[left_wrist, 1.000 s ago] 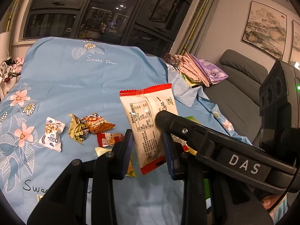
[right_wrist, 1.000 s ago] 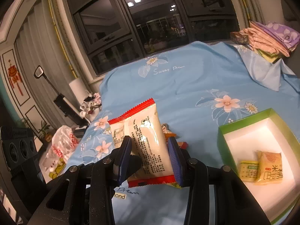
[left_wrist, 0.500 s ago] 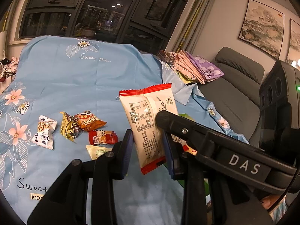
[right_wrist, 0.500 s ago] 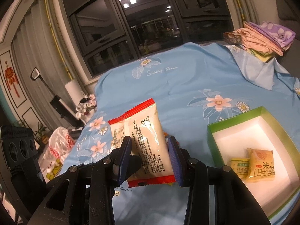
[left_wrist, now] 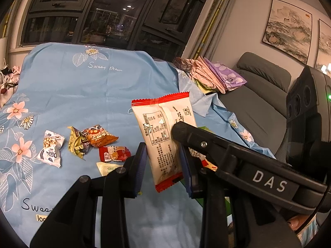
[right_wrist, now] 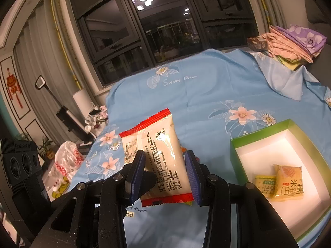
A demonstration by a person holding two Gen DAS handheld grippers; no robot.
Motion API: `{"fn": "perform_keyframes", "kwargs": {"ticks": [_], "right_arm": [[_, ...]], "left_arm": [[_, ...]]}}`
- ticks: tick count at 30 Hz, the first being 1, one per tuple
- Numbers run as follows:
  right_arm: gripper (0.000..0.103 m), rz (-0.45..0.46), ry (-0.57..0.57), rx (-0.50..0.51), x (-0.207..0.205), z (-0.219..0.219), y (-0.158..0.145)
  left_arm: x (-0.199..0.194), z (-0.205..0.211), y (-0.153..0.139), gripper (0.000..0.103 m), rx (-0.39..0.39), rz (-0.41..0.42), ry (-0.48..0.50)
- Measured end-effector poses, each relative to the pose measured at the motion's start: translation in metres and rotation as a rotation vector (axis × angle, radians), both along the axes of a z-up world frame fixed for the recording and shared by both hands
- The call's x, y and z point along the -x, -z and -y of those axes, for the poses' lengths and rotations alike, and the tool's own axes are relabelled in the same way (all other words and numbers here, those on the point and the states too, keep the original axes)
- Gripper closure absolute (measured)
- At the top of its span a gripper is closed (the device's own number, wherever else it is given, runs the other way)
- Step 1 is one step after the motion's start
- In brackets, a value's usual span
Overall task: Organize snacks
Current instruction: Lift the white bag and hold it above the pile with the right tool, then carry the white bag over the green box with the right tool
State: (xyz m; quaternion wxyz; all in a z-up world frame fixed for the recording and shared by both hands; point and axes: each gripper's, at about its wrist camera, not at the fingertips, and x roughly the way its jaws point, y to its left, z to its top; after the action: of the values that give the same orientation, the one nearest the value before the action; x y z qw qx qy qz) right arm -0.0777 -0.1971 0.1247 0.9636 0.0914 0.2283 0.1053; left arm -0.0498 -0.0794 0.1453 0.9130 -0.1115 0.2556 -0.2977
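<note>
Little has changed over the last second. The white crinkled-foil snack packet with red serrated ends stands at the same spot between both pairs of jaws. In the right wrist view, the green-walled cardboard box with a white inside has slid slightly leftward in the picture.

The left gripper has its blue ribbed pads pressed on the packet's two long edges near the lower end. The right gripper is likewise clamped on the same packet, which bulges between its pads. In the left wrist view, one black finger of the right gripper crosses in front of the packet's right side. The packet is held upright and slightly tilted above the light-blue floral sheet, just left of the box.

Two glossy yellow pillow packs lie touching in the box. Further left of the box, loose on the sheet, are a white pouch, a crumpled olive wrapper, an orange one, a red one and a pale yellow one partly hidden by the left gripper's finger.

The box is almost wholly hidden in the left wrist view and cut off at the edge in the right one. The print on the packets is too small to read.
</note>
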Motion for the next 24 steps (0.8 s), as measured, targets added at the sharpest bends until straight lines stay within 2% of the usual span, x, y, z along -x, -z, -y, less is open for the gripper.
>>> {"fn": "perform_keyframes", "kwargs": {"ticks": [11, 24], "right_arm": [[0.06, 0.008, 0.017, -0.012, 0.004, 0.015, -0.005], [0.06, 0.022, 0.072, -0.063, 0.011, 0.057, -0.013]], "left_arm": [[-0.002, 0.015, -0.005, 0.073, -0.013, 0.007, 0.021], [-0.007, 0.059, -0.016, 0.073, -0.049, 0.021, 0.084]]}}
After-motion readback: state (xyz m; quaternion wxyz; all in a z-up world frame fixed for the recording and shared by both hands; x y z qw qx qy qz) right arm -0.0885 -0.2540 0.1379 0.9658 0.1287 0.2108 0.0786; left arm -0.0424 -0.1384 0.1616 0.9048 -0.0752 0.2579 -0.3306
